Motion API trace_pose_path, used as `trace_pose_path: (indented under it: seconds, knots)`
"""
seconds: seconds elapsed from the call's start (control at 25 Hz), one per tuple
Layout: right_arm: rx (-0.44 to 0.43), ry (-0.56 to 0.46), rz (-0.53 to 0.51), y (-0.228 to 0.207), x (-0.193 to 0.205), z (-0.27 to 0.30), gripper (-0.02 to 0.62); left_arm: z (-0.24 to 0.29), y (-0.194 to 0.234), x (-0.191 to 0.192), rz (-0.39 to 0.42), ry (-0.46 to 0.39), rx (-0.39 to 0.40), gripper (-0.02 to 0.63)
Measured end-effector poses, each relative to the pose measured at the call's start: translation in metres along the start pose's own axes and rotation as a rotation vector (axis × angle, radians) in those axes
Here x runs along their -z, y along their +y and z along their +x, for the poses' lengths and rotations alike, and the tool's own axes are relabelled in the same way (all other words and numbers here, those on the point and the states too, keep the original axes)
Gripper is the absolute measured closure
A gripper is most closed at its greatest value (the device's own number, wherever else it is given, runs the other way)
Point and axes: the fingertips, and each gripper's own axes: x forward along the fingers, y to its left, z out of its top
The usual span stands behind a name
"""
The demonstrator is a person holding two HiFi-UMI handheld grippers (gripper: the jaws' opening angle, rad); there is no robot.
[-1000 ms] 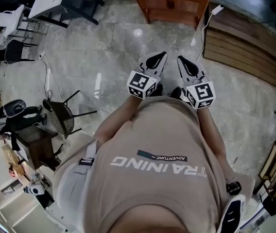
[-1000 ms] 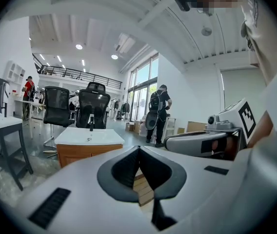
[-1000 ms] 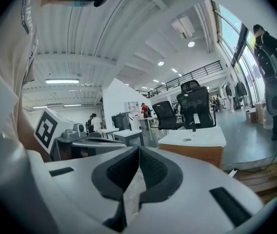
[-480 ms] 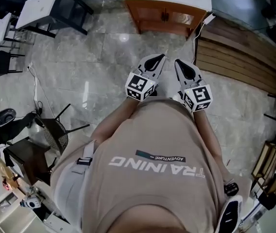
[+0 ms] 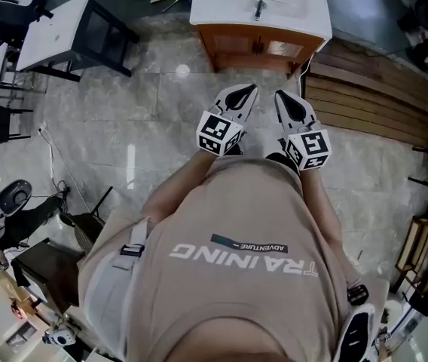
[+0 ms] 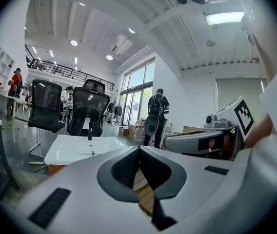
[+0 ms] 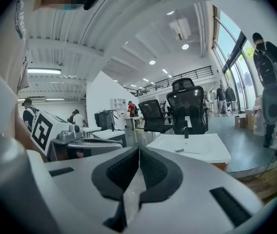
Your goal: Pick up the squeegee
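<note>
beige t-shirt [image 5: 229,202] with white "training" lettering, black buckle [image 5: 131,250] at one shoulder.

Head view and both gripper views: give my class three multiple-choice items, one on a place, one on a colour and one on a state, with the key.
1. Where is the sink cabinet?
A. Behind the person.
B. Ahead of the left gripper and the right gripper.
C. On top of a table.

2. What colour is the cabinet's top?
A. White.
B. Green.
C. Red.

3. How do the left gripper's jaws stand?
A. Wide apart.
B. Closed on a cup.
C. Together, with nothing between them.

Key:
1 B: the head view shows the cabinet past both gripper tips.
2 A: the top is white, over an orange-brown base.
3 C: the left gripper view shows the pads meeting with nothing between them.
</note>
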Motion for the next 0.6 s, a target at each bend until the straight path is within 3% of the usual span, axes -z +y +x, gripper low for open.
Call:
trace_pose_path:
  seconds: [0.36, 0.6]
  knots:
    - [0.032, 0.008, 0.016, -0.046, -0.007, 0.032, 0.563, 0.042, 0.031, 0.003, -0.015, 0.024, 0.008, 0.595]
    - [-0.040, 0.015, -0.031, -0.091, -0.009, 0.071, 0.563, 0.093, 0.059, -0.008, 0.001, 0.038, -0.025, 0.595]
